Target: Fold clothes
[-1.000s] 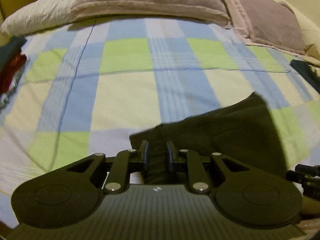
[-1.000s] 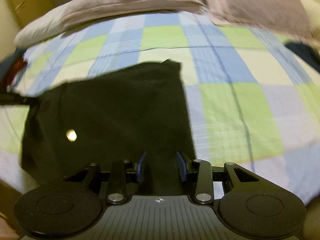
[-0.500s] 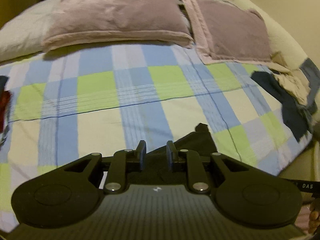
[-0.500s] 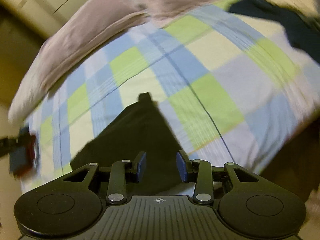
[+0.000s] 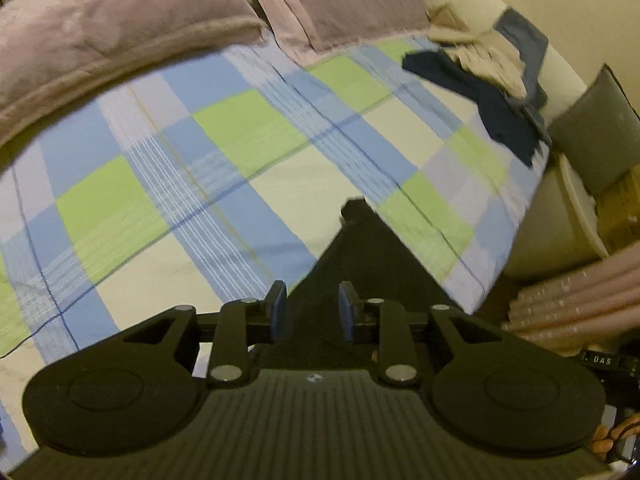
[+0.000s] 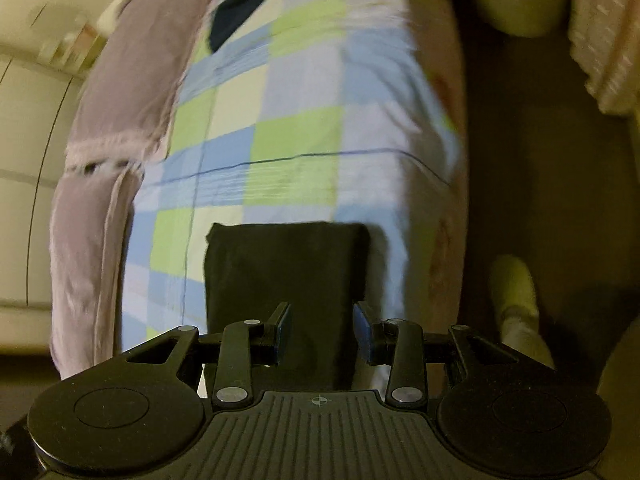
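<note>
A dark, nearly black garment lies folded into a rectangle on the checked bedsheet, near the bed's side edge. My right gripper hovers over its near end, jaws open, nothing pinched between the blue pads. In the left wrist view the same garment shows as a dark wedge running away from my left gripper. That gripper is also open, just above the cloth's near part. The garment's near end is hidden under both gripper bodies.
Two mauve pillows lie at the head of the bed. A heap of navy and beige clothes sits on the far corner. Right of the mattress are a grey cushion and a pale tub. A foot in a light sock stands on the floor.
Both cameras have swung sharply to the right, toward the bed's side edge. The black garment went from a broad spread to a narrower folded rectangle. Both grippers stayed open.
</note>
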`<state>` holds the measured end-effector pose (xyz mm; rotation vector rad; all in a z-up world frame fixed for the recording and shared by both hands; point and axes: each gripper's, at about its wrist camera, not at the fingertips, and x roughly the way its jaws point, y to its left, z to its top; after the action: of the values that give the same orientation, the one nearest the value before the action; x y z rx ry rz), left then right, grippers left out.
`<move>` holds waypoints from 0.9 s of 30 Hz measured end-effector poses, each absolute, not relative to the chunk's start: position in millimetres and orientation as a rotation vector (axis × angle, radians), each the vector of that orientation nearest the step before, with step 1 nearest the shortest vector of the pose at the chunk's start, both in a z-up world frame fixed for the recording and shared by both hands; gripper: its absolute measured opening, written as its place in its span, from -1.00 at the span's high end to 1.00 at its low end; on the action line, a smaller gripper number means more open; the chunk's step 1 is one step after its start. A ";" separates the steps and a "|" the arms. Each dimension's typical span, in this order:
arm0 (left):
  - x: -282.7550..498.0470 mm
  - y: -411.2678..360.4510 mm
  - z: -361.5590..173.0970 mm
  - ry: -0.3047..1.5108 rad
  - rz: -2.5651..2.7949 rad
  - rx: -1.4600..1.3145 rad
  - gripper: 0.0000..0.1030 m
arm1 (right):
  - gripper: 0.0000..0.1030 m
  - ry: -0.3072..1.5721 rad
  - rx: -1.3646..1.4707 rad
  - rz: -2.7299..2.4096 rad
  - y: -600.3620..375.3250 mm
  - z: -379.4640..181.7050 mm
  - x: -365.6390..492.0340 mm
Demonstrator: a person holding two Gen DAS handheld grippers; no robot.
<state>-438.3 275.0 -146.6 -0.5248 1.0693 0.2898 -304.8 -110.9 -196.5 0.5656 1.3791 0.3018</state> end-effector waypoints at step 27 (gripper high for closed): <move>-262.3 316.5 -327.6 1.207 0.113 -0.814 0.24 | -0.20 1.282 1.036 0.047 -104.7 -359.0 -250.3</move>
<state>-262.3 316.5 -327.6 -0.8139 1.2074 0.1129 -250.3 -104.7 -359.0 1.0359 1.2818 0.0473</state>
